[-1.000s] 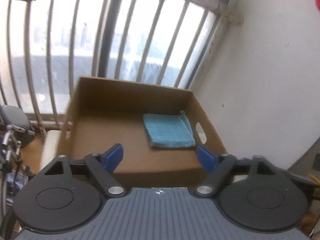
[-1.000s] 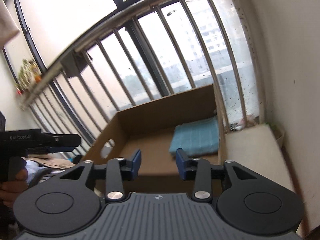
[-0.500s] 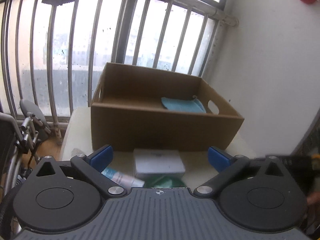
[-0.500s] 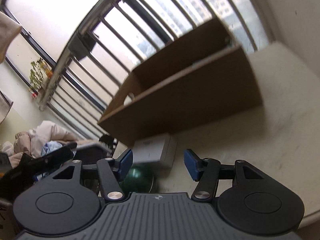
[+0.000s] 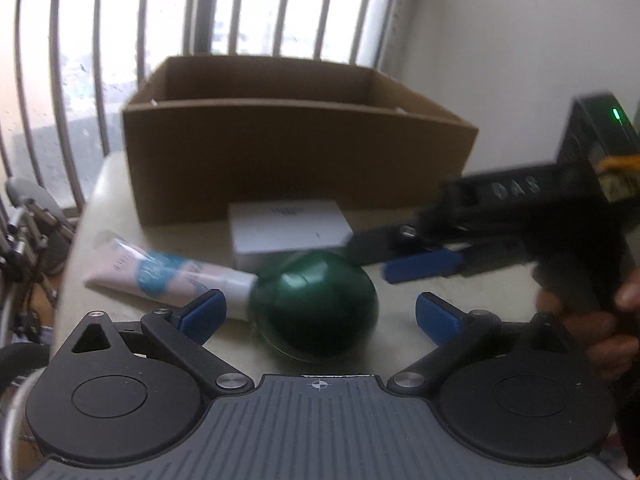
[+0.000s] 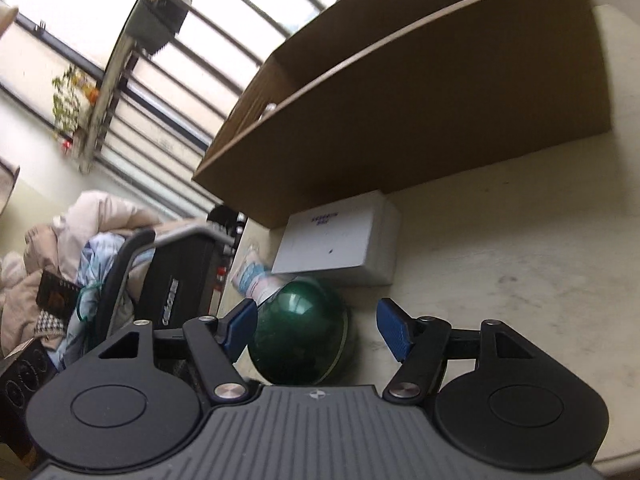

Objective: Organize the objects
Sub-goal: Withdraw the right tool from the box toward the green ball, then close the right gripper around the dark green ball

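Left wrist view: box [image 5: 296, 160] interior hidden; both claws [image 5: 320, 314] [image 6: 316, 326] apart, right just widening, empty.

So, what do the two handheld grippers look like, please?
Both look alike: the left gripper and the right gripper have ribbed grey bodies, black round discs and linkage arms, silver pivot screws and blue padded fingers. The right one's side shows a green light.

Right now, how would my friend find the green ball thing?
Find the big cardboard box on the table. In front of it lies a white box, with a tube to its left. The ball touches both, and is the only round, shiny, dark green thing.
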`<state>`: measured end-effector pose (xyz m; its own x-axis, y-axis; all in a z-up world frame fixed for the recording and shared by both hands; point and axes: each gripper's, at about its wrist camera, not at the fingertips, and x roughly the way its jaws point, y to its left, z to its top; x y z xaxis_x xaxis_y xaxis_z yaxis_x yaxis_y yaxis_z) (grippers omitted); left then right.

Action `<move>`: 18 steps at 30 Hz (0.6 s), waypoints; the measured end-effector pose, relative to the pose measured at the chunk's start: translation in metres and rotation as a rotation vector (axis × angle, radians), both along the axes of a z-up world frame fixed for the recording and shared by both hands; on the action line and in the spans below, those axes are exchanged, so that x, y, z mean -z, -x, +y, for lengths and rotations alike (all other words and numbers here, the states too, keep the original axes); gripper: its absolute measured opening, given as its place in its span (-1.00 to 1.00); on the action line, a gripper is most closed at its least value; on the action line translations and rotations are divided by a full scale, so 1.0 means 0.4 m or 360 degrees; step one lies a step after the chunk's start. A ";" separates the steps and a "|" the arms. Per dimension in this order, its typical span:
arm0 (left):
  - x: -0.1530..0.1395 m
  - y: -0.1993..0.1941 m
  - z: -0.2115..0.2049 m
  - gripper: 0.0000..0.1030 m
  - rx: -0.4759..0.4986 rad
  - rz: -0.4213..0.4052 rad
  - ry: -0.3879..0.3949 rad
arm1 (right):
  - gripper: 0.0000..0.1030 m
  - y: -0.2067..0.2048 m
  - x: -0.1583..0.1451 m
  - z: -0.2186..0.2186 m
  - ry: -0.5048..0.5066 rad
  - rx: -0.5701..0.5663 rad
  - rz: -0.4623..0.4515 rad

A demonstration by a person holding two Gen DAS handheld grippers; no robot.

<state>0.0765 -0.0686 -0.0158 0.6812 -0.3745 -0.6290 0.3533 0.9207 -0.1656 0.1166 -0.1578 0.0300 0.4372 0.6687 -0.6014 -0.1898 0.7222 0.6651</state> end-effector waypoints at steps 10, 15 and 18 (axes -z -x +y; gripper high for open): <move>0.050 -0.019 -0.017 0.98 0.0061 0.0083 0.0036 | 0.38 -0.045 0.017 0.060 0.0064 -0.0152 0.0063; 0.050 -0.013 -0.014 0.99 0.0049 0.0094 0.0062 | 0.44 -0.058 0.022 0.073 0.0063 -0.0194 0.0093; 0.047 -0.004 -0.013 0.99 0.0052 0.0105 0.0087 | 0.45 -0.055 0.019 0.077 0.0074 -0.0213 0.0099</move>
<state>0.0779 -0.0737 -0.0346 0.6259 -0.4306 -0.6502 0.3695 0.8980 -0.2390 0.1386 -0.1272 0.0225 0.3071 0.6893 -0.6561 -0.2462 0.7235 0.6449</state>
